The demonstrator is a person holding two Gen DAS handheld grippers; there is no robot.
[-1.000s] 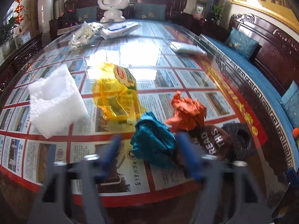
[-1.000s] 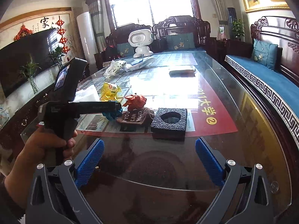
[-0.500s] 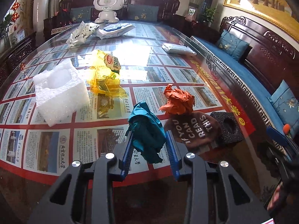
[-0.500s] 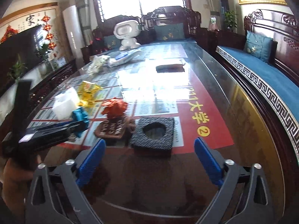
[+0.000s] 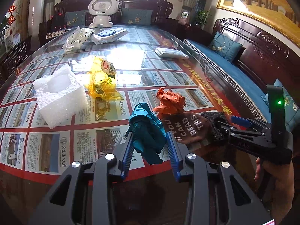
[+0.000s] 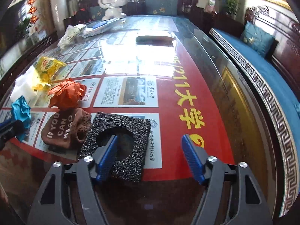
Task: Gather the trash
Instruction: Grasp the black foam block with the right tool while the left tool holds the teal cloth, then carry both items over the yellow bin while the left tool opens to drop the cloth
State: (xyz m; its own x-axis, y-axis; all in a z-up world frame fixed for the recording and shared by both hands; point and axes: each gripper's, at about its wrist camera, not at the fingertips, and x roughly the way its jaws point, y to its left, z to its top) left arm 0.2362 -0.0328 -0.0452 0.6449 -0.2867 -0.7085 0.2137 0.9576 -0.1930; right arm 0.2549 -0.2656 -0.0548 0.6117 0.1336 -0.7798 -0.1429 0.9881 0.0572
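Note:
My left gripper (image 5: pixel 149 138) is shut on a crumpled teal paper ball (image 5: pixel 148 131), held just above the glass table (image 5: pixel 56 146); it also shows in the right wrist view (image 6: pixel 20 112). An orange paper ball (image 5: pixel 169 102) and a brown "IF YOU CAN READ THIS" sock (image 5: pixel 185 129) lie just beyond. My right gripper (image 6: pixel 150 150) is open, its left finger over the hole of a black foam square (image 6: pixel 116 146). The right gripper also shows in the left wrist view (image 5: pixel 230 123).
White foam block (image 5: pixel 58 95) and yellow wrapper (image 5: pixel 103 78) lie left of centre. White bags (image 5: pixel 78 37), a white robot toy (image 5: pixel 103 9) and a folded white packet (image 5: pixel 170 52) sit farther back. A blue-cushioned wooden bench (image 5: pixel 234 71) runs along the right.
My left gripper closed on the teal paper ball and lifted it slightly. My right gripper moved forward and down over the black foam square.

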